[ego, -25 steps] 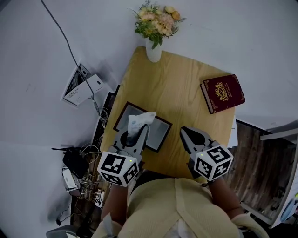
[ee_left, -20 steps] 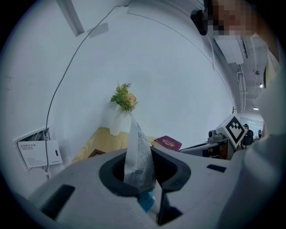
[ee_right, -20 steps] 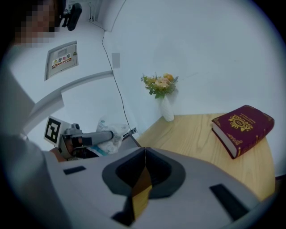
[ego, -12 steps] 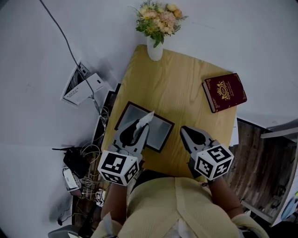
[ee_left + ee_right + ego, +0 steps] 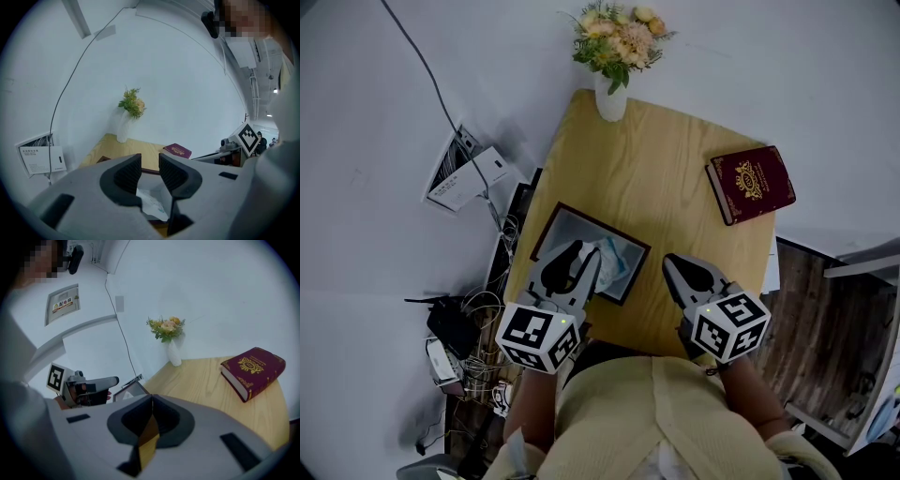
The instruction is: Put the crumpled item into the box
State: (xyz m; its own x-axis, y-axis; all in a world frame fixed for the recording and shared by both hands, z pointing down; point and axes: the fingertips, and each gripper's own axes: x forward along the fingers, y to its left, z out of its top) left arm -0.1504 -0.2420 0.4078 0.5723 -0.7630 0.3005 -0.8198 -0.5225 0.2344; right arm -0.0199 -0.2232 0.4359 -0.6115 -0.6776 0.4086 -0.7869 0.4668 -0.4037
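The crumpled white tissue lies inside the shallow dark-framed box at the near left of the wooden table. My left gripper hovers over the box's near edge with its jaws apart and nothing between them. In the left gripper view, the left gripper stands open and the tissue shows below the gap. My right gripper sits to the right of the box over bare wood. Its jaws are pressed together and empty in the right gripper view.
A white vase of flowers stands at the table's far edge. A dark red book lies at the far right corner. Cables and small devices clutter the floor left of the table.
The left gripper held the tissue upright over the box, then opened. The tissue has dropped and now lies in the box. The right gripper has not moved.
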